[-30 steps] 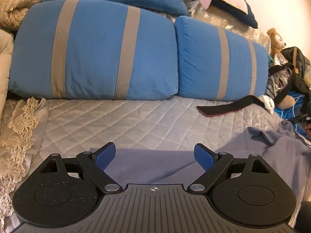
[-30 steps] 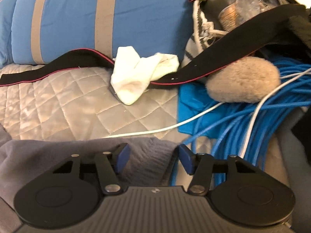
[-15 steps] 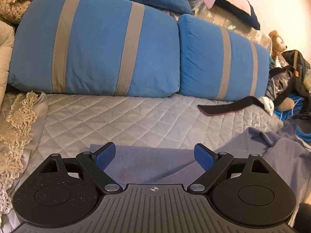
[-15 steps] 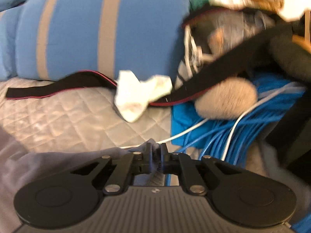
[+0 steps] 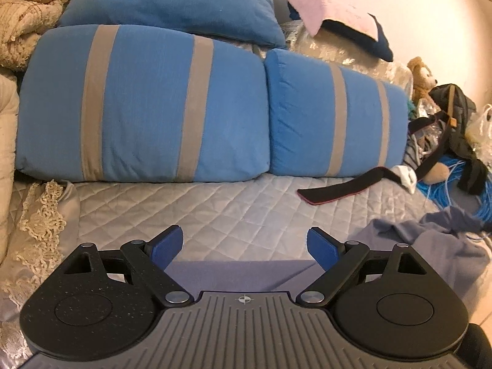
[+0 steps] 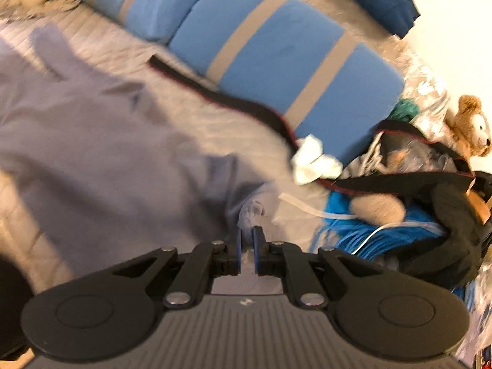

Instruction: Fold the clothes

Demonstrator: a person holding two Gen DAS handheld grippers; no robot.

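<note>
A grey-lilac garment lies spread over the quilted bed. In the right wrist view my right gripper is shut on a bunched corner of it, lifted off the bed. The left wrist view shows the same garment crumpled at the right, with a flat edge running under my left gripper. That gripper is open and hovers above the flat edge, its blue pads wide apart and holding nothing.
Two blue striped cushions line the back of the grey quilt. A black strap and a white cloth lie near them. Blue cable coils, a black bag and a teddy bear crowd the right.
My right gripper shut on the garment's corner, then lifted and swung it, so its view now looks down over the bed. The left gripper rose and drew back slightly, staying open.
</note>
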